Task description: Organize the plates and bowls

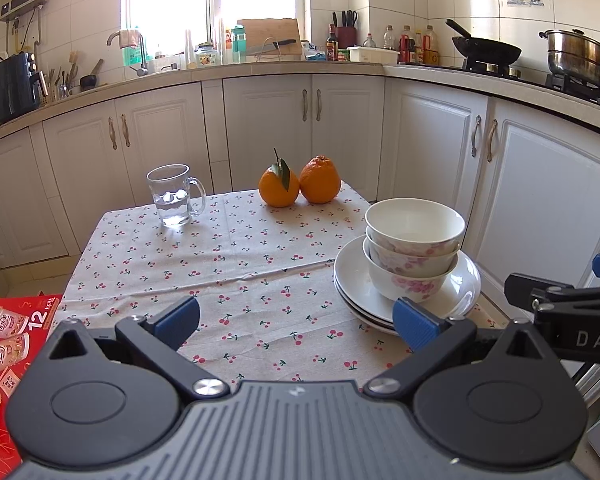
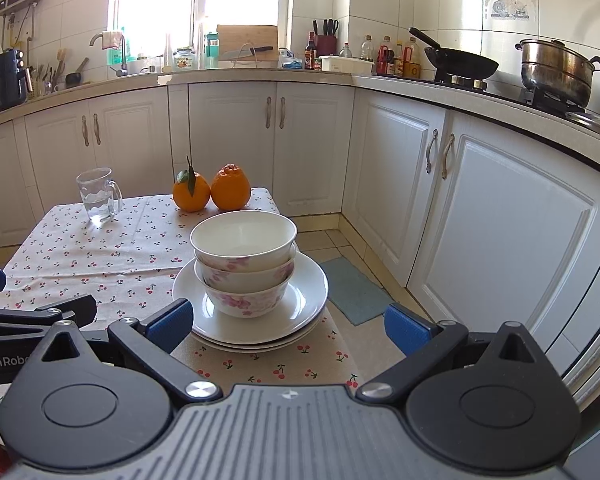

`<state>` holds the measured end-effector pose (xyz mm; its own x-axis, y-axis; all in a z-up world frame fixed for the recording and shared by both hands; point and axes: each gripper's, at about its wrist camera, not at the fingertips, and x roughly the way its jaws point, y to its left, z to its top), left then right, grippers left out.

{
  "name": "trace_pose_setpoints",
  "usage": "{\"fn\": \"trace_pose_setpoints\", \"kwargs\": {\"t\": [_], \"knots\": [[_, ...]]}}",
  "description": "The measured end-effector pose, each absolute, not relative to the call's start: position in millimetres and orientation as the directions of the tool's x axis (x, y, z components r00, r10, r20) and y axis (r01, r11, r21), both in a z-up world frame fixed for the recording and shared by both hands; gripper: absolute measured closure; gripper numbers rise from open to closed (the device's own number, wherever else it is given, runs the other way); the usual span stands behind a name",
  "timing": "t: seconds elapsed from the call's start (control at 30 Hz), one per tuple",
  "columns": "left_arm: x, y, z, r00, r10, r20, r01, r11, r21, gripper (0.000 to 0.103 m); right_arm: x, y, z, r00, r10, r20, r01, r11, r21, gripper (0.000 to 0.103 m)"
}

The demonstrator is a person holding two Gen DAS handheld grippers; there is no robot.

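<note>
Left gripper (image 1: 296, 322) jaws spread wide, nothing between them; low over the cloth, stack just off the right pad. Right gripper (image 2: 288, 322) jaws likewise spread and empty, plate rim lying in the gap, near the left pad, not touching as far as visible.

Bowls (image 2: 244, 264): three nested, floral outsides, sitting upright in the middle of the plates (image 2: 312, 296). Plates: stacked, at least two, maybe three rims showing, near the right front corner of the surface (image 1: 240, 272), close to the edge.

Handling, by judgement: glazed ceramic, stiff, slick, breakable; whole stack heavy for one pinch. Best hold probably a bowl wall at the rim, one pad inside, one outside; plates by the raised rim. Nested bowls may stick or tip together.

Top bowl looks empty, white inside; lower ones hidden. Mug (image 1: 175, 196) at the far left holds some water. Two oranges (image 1: 300, 186) beyond, well apart from the stack.
</note>
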<state>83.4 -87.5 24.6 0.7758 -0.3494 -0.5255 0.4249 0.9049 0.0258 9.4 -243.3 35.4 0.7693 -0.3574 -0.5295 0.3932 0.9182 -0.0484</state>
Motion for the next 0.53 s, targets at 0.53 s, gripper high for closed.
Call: {"fn": "trace_pose_setpoints", "kwargs": {"t": [0.53], "knots": [[83.8,-87.8,23.7,0.773,-0.351,-0.529,0.427,0.904,0.024,0.001,9.4,-243.6,35.8,0.769,-0.359,-0.529,0.394,0.918,-0.050,0.000]]}}
